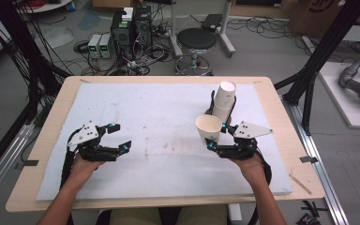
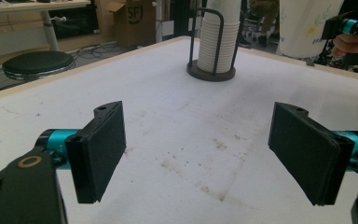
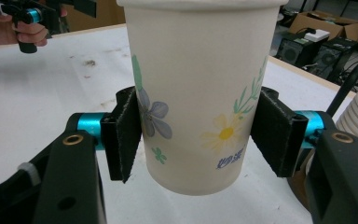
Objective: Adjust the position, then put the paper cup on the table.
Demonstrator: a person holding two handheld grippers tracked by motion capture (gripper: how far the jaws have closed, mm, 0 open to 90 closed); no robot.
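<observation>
- Paper cup (image 3: pixel 196 93): white, printed with flowers and leaves, upright and mouth up. It hangs clear of the surface, at the right-hand side of the table and just in front of the cup stack.
- Right gripper (image 1: pixel 214 136): I have its two black pads pressed against opposite sides of the paper cup's lower wall, so it is clamped on the cup. My right hand (image 1: pixel 248 161) holds the gripper body from behind.
- Cup stack (image 1: pixel 225 101): nested white cups in a dark wire holder (image 2: pixel 212 72) with a round base, standing on the table just behind the held cup. Whether cup and stack touch, I cannot tell.
- Left gripper (image 1: pixel 117 136): jaws wide apart with nothing between them. It sits over the left part of the table, well apart from the cup. In the left gripper view both pads stand above bare surface.
- Table (image 1: pixel 159 117): white top sheet on a wooden board, marked with faint brown smudges near the middle.
- Stool (image 1: pixel 196 40): black round seat on the floor beyond the far edge of the table, beside computer cases and loose cables.
</observation>
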